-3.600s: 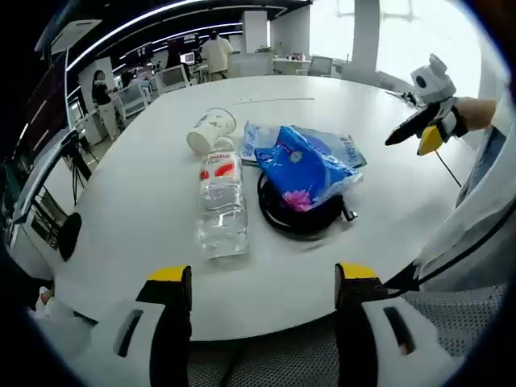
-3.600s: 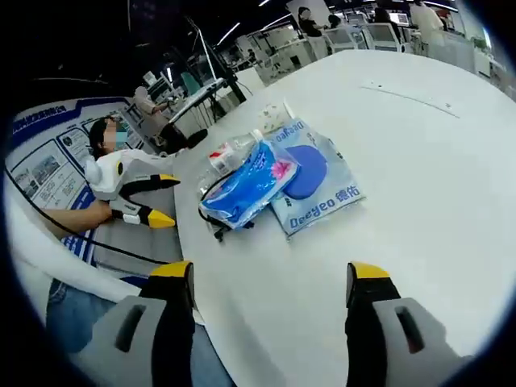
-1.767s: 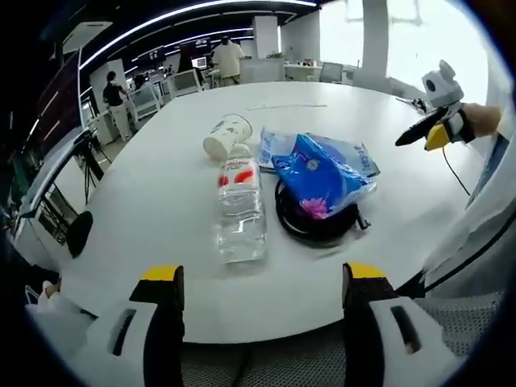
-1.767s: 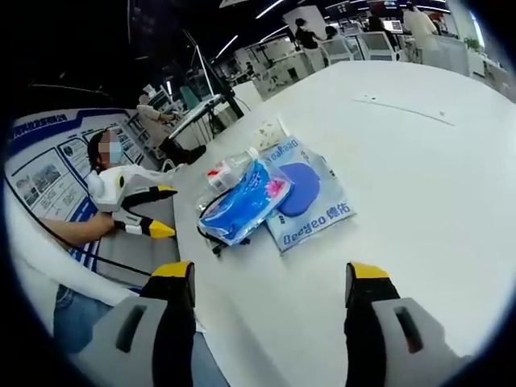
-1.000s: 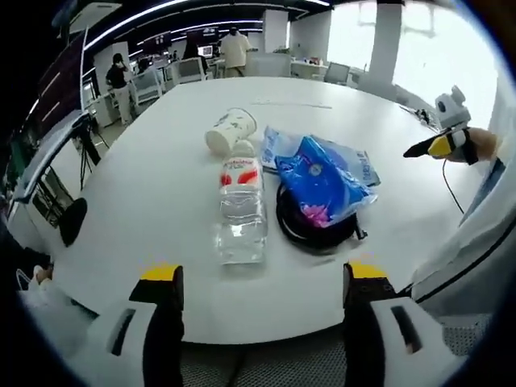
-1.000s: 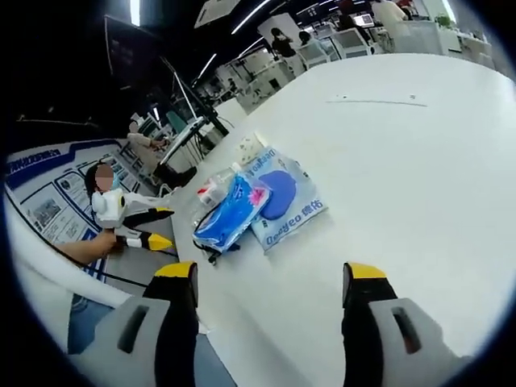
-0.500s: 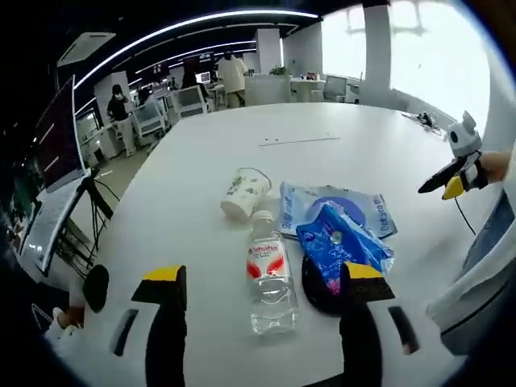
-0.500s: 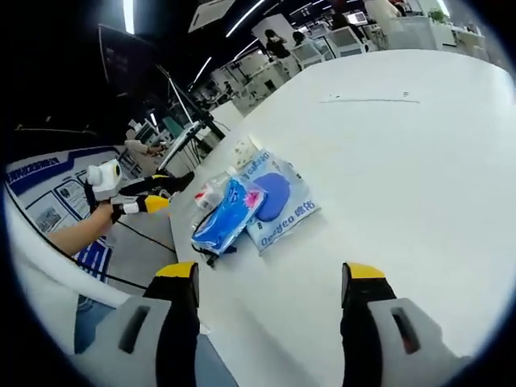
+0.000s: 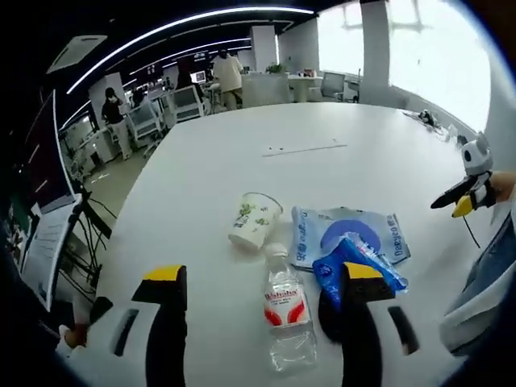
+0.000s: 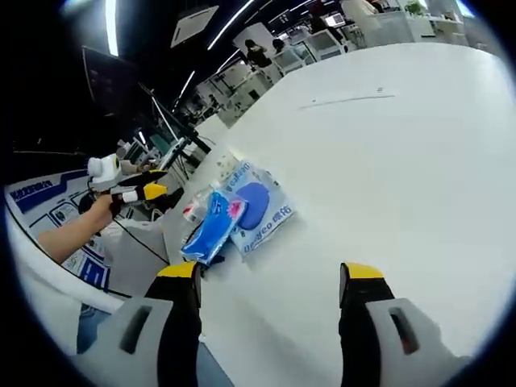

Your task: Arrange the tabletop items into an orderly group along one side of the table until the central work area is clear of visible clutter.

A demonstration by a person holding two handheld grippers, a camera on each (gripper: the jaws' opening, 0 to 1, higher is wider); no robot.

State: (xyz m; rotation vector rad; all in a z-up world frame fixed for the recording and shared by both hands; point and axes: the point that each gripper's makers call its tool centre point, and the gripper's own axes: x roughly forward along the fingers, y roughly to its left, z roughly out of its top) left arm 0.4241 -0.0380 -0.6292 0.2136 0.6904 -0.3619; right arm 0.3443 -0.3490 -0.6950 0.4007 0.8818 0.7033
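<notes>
On the white round table (image 9: 242, 129) a paper cup (image 9: 254, 219) lies on its side. Beside it a clear water bottle (image 9: 286, 318) lies flat. A blue tissue pack (image 9: 355, 266) rests on a black cable coil (image 9: 329, 306) and on a flat packet (image 9: 347, 234) holding a blue pad. My left gripper (image 9: 264, 272) hovers open above them, holding nothing. My right gripper (image 10: 270, 274) is open over bare table (image 10: 387, 145), far from the blue pack (image 10: 208, 226) and packet (image 10: 260, 208). The right gripper (image 9: 463, 193) shows at the table's right edge; the left gripper (image 10: 133, 187) is held beyond the items.
A thin strip (image 9: 305, 148) lies further out on the table, also visible as the strip (image 10: 347, 100) in the right gripper view. People and office desks stand beyond the far edge. A person's sleeve (image 9: 484, 274) is at the near right.
The left gripper view has risen and moved in over the table, so the items sit lower and closer. The right gripper view has drawn back. The items themselves have not moved.
</notes>
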